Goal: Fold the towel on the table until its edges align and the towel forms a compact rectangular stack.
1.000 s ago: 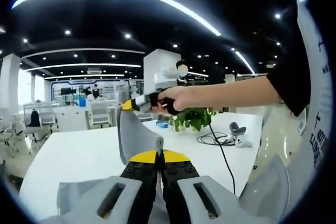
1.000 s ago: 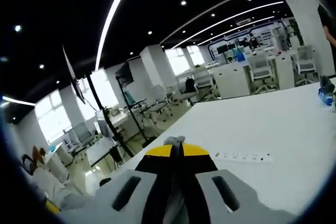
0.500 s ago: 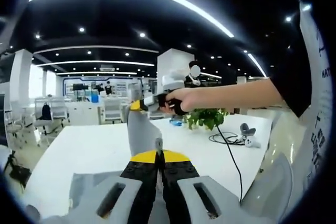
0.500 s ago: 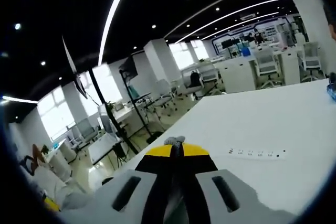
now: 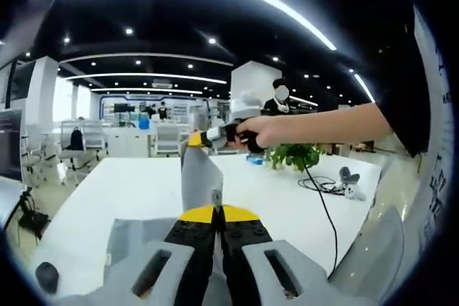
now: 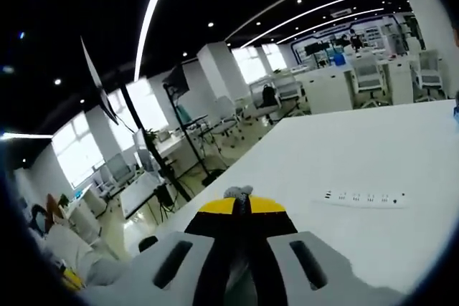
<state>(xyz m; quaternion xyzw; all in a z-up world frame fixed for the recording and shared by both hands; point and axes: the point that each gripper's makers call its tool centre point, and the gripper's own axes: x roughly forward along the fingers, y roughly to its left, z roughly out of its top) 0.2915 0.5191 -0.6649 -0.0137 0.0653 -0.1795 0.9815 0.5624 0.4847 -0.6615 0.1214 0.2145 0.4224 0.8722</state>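
Both grippers are pinching the grey towel and lifting it above the white table: the left gripper is clamping one corner, the right gripper the far one, its jaws pressed together on a tuft in the right gripper view. If either thin pinch is slipping, the corner could drop and leave the edges misaligned.

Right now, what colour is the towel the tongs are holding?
Grey. The towel shows best in the left gripper view.

Grey cloth towel: lower portion concealed behind the left gripper body; full outline not determinable. In the right gripper view, only a small grey tuft shows above the right gripper. White power strip on the white table: sockets too small to count.
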